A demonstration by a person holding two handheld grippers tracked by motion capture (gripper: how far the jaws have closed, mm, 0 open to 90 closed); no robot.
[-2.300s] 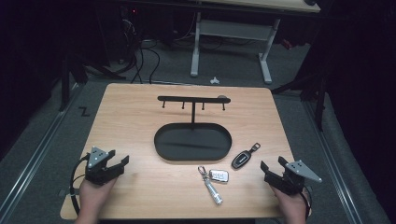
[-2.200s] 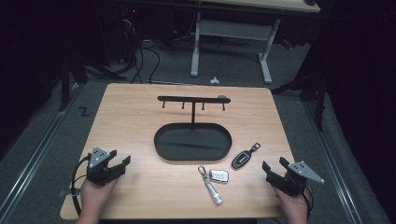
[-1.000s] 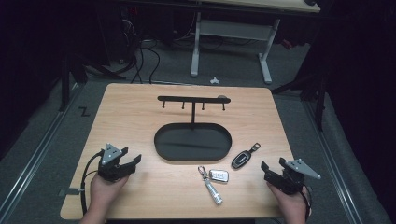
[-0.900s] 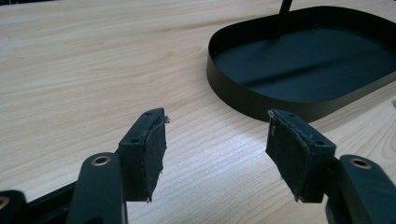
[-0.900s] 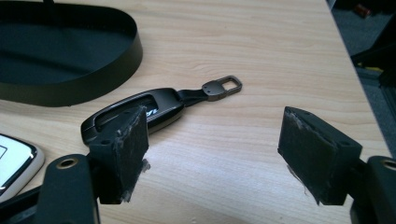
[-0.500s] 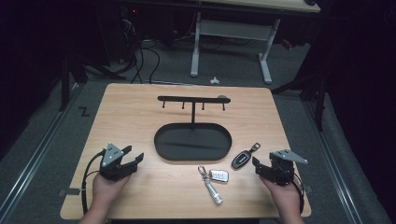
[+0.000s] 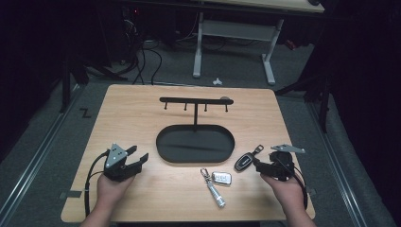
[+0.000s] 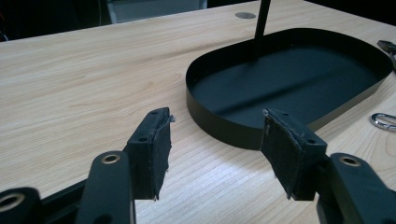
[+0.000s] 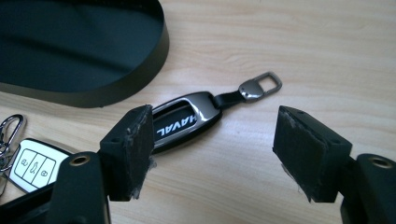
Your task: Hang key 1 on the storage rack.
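A: Item one, the wooden table (image 7: 132, 113). At its centre, a black oval tray (image 7: 195, 144) with a hook rack (image 7: 195, 100) rising from it toward twelve o'clock.

B: And the grippers?

A: Left gripper (image 7: 137, 158) at the tray's eight o'clock, jaws wide apart, nothing between them; in the left gripper view they point at the tray wall. Right gripper (image 7: 258, 166) at the tray's four o'clock, jaws well open though lately narrowing a little, gripping nothing.

B: The small items?

A: Black car key fob (image 9: 187, 120), just off the tray's rim. In the right gripper view it lies flat on the table ahead of the jaws, its body near the left pad, its metal loop toward one o'clock, pads clear of it. White key fob (image 7: 221, 178) and small flashlight (image 7: 215, 195) at the tray's six o'clock.
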